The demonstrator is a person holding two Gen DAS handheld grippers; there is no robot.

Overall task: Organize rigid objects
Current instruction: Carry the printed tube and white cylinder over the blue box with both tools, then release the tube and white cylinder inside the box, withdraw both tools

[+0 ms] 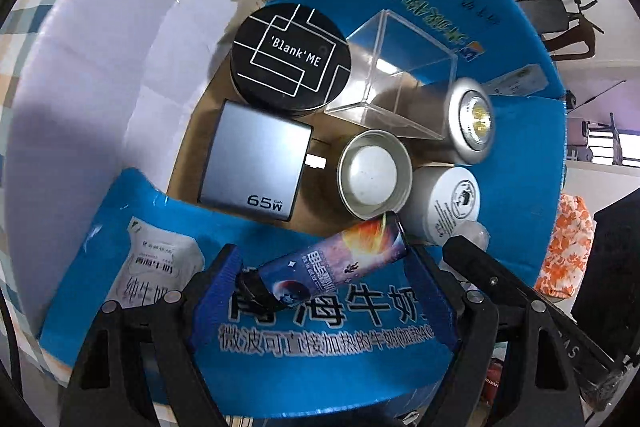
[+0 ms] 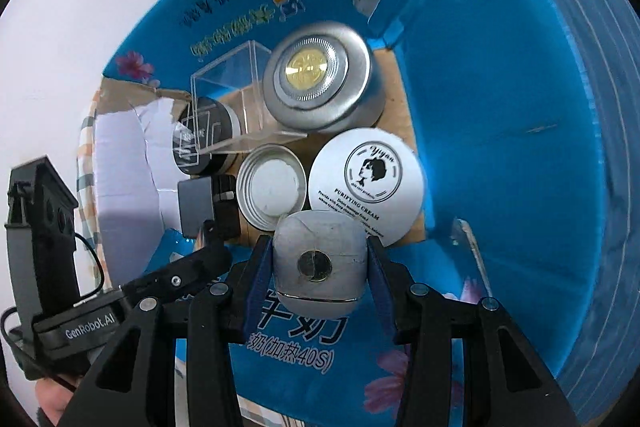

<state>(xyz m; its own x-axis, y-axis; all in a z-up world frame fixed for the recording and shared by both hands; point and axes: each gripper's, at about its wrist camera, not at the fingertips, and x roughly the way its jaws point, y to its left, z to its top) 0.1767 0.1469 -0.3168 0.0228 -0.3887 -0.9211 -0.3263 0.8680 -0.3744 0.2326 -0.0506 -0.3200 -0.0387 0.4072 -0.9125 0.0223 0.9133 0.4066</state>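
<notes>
Tube above crowded box, charger; tin

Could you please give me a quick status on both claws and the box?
Left claw shut on galaxy-print tube. Right claw shut on grey case. Both over blue box; white jar close below.

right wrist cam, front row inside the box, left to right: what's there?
grey charger → open tin → white cream jar. In front, the right gripper holds a grey rounded case.
</notes>
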